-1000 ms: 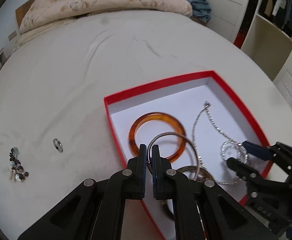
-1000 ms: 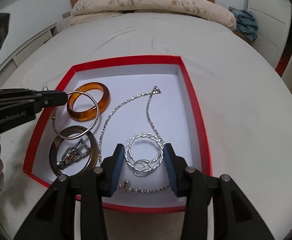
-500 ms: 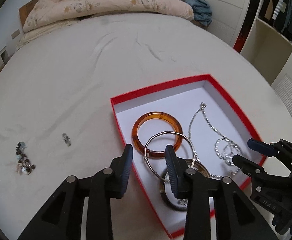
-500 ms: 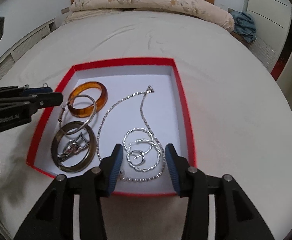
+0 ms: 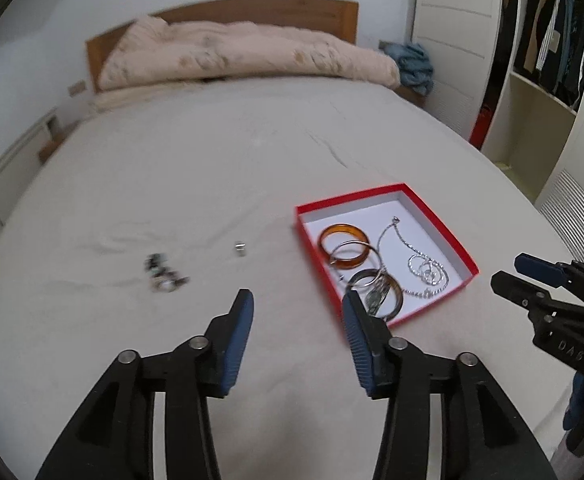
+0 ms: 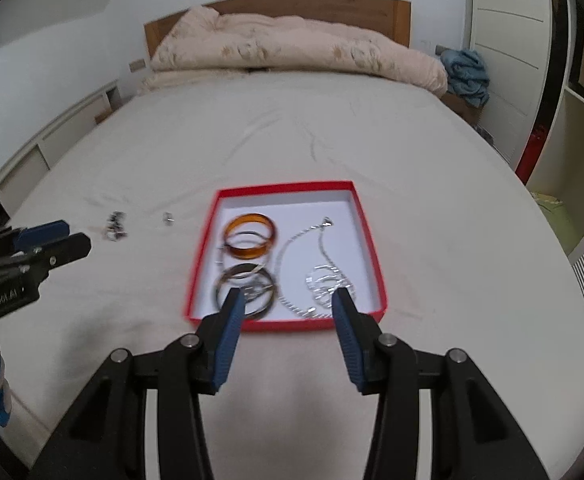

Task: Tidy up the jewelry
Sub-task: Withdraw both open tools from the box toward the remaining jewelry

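A red box [image 5: 440, 220] [image 6: 366, 232] with a white floor lies on the bed. It holds an amber bangle [image 5: 343, 242] [image 6: 250, 236], a thin silver hoop [image 5: 352, 250], a dark bangle [image 5: 376, 292] [image 6: 246, 286], a silver chain [image 5: 408, 246] [image 6: 324, 248] and twisted silver rings [image 5: 428, 272] [image 6: 326, 284]. A small ring [image 5: 241, 249] [image 6: 168, 218] and a beaded cluster [image 5: 164, 276] [image 6: 115, 226] lie on the sheet left of the box. My left gripper [image 5: 297, 304] hangs above the sheet with its jaws opening and nothing between them. My right gripper [image 6: 288, 300] stands open and empty above the box's near edge.
A rumpled beige duvet [image 5: 244, 56] and a wooden headboard [image 5: 260, 6] are at the far end. A blue cloth [image 5: 412, 62] lies by white wardrobe doors [image 5: 452, 28]. Open shelves [image 5: 548, 80] with hanging clothes stand at the right. Low white drawers [image 6: 52, 148] flank the left.
The left gripper let go of the thin silver hoop, which now rests in the box, opened and lifted back. The right gripper also rose away from the twisted rings.
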Tool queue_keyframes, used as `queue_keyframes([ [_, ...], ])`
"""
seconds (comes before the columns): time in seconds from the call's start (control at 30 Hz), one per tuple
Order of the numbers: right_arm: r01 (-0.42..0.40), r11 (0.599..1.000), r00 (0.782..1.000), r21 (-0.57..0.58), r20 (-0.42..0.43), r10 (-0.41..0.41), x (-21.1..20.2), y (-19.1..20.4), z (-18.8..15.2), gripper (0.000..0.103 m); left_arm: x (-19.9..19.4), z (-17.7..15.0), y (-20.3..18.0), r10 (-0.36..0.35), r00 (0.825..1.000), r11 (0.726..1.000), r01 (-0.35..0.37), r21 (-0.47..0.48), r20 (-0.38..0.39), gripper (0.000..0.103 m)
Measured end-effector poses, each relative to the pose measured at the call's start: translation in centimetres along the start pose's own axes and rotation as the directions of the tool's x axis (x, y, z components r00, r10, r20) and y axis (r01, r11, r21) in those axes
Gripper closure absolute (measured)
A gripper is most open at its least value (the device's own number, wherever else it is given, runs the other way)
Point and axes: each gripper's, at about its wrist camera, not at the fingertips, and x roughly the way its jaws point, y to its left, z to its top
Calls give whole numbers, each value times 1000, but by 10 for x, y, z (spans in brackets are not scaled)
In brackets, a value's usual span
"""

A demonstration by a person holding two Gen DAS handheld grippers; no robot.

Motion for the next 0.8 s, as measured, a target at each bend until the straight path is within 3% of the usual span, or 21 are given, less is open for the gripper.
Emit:
queue_keyframes([
  [0.3,-61,997,996,-40,61,64,-78,62,-30,60,-106,-45,22,134,985,991,-135,3,107,37],
  [0.8,-93,992,985,-84,137,104,-158,116,-69,60,-204,-107,37,183,958,983,-185,-11,221,32],
])
